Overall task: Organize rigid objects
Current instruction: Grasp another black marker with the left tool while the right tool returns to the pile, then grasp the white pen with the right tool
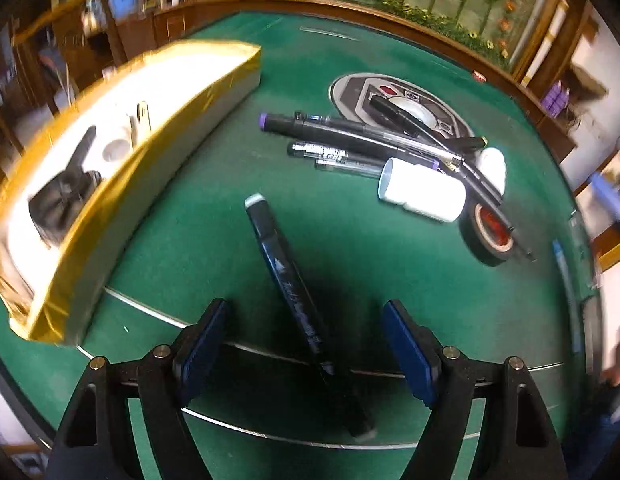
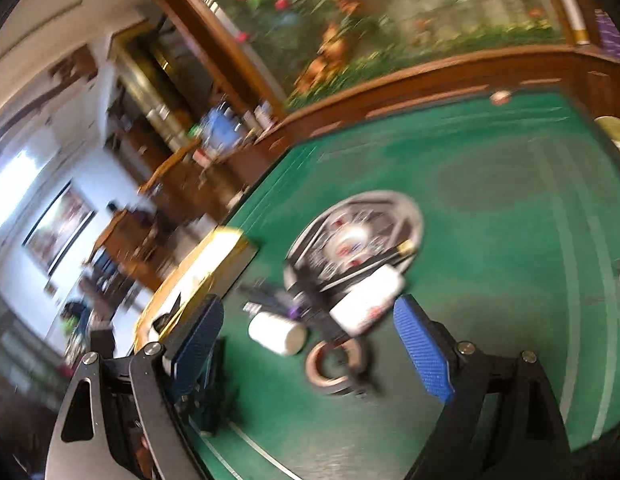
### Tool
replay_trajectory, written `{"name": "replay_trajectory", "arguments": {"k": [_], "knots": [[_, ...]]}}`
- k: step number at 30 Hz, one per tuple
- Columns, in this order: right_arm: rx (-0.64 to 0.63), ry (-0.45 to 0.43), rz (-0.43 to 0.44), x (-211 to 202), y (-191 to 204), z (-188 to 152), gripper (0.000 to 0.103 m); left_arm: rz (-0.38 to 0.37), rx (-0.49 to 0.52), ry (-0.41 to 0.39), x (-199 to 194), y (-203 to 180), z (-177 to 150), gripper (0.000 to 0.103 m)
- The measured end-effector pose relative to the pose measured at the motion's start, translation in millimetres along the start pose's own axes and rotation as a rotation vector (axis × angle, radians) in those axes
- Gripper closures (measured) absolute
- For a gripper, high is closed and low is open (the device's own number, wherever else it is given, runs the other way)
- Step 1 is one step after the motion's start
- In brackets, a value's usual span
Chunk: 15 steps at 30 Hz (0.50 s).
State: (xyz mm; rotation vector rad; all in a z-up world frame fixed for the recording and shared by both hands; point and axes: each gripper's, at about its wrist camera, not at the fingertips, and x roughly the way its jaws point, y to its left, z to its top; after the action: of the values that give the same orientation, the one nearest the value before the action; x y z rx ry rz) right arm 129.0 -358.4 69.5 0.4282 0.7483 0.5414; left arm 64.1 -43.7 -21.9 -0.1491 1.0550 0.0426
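Left gripper (image 1: 305, 344): jaws wide apart, nothing clamped. A dark marker (image 1: 287, 276) lies on the green table (image 1: 213, 208) between the blue pads (image 1: 201, 344), touching neither; its pale cap end points up-frame.

Upper left of the left view: gold-rimmed box (image 1: 121, 148) with a white insert holding a black item, blurred.

Right of centre: heap of pens (image 1: 350, 140), one with a purple tip, partly lying over a round grey disc (image 1: 394, 100). A white bottle (image 1: 422, 190) lies on its side just below the pens; a tape roll (image 1: 488, 234) is just beside it at lower right.

Right gripper (image 2: 310, 344): jaws apart, empty, above the table. Bottle (image 2: 275, 334) and tape roll (image 2: 334, 366) show between its fingers, heavily blurred. Box (image 2: 213, 264) at centre left.
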Motion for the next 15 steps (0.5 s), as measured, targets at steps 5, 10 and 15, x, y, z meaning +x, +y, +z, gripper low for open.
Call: {"name": "replay_trajectory", "arguments": {"k": [5, 10, 15], "knots": [[-0.005, -0.05, -0.086, -31.7, -15.0, -1.0, 0.016, 0.048, 0.086, -0.031, -0.6, -1.4, -3.0, 0.077], [-0.039, 0.011, -0.201, -52.6, -30.1, -31.1, 0.036, 0.049, 0.174, -0.062, -6.7, 3.1, -9.9, 0.088], [-0.065, 0.184, -0.329, -48.3, -53.8, -59.2, 0.09, 0.042, 0.233, -0.088, -11.9, 4.4, -19.1, 0.088]]}}
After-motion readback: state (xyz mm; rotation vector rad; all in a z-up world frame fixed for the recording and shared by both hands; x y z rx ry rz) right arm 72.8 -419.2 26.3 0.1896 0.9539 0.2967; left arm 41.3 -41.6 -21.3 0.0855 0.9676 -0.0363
